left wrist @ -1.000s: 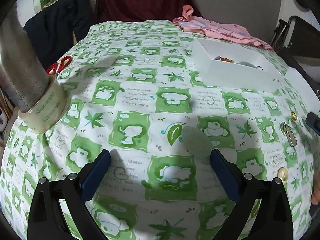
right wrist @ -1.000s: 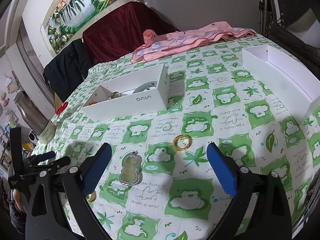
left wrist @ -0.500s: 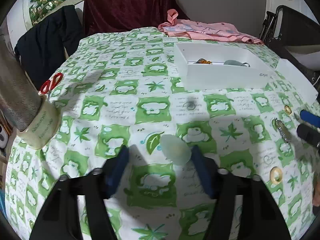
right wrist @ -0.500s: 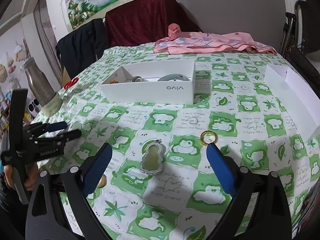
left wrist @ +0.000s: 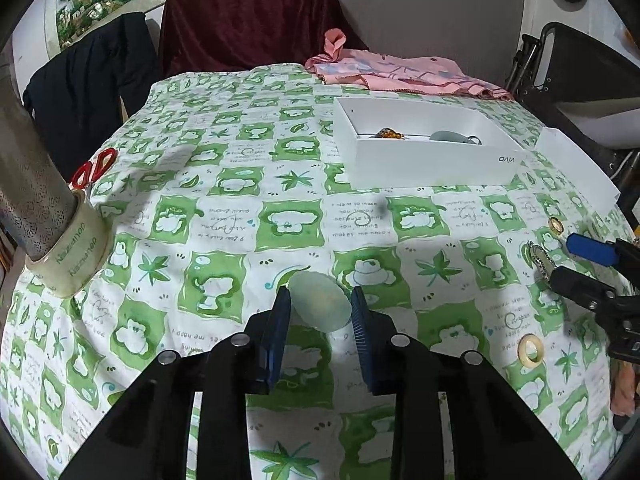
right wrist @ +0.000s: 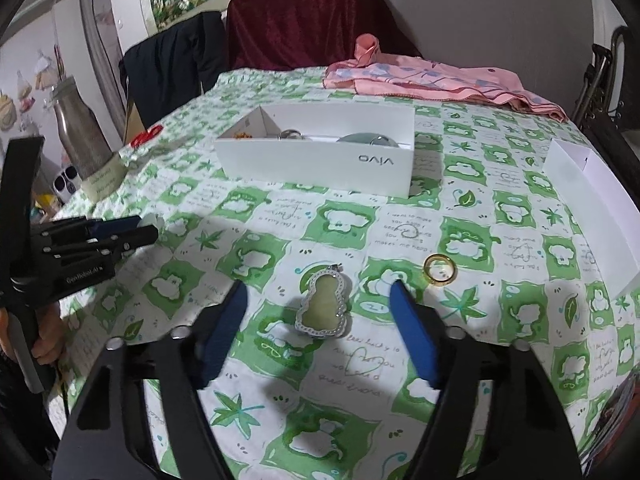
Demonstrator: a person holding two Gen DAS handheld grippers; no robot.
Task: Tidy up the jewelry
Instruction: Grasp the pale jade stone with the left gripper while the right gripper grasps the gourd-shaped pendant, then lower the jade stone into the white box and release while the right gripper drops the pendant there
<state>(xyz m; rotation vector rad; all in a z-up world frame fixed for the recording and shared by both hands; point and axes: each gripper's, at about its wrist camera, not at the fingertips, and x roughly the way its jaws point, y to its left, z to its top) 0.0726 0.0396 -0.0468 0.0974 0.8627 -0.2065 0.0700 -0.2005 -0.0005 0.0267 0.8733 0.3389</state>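
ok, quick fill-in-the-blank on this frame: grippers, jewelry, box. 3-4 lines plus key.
1. The left gripper has a pale green oval ____ between its fingertips.
2. The gourd-shaped pendant lies between the right gripper's jaws, which have been ____.
3. The gold ring lies on the ____, outside the white box.
4. Red ____ lie beside the tape roll.

Missing: stone; closing; tablecloth; scissors

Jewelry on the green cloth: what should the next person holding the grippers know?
Left hand-held gripper: jaws just closed in, pads seemingly gripping the pale oval stone, on the cloth.
Right hand-held gripper: open, just narrowing, gourd pendant between, untouched.
Done: some pieces lie in the white box.
To do: box stone, pendant, gold ring, pale ring.
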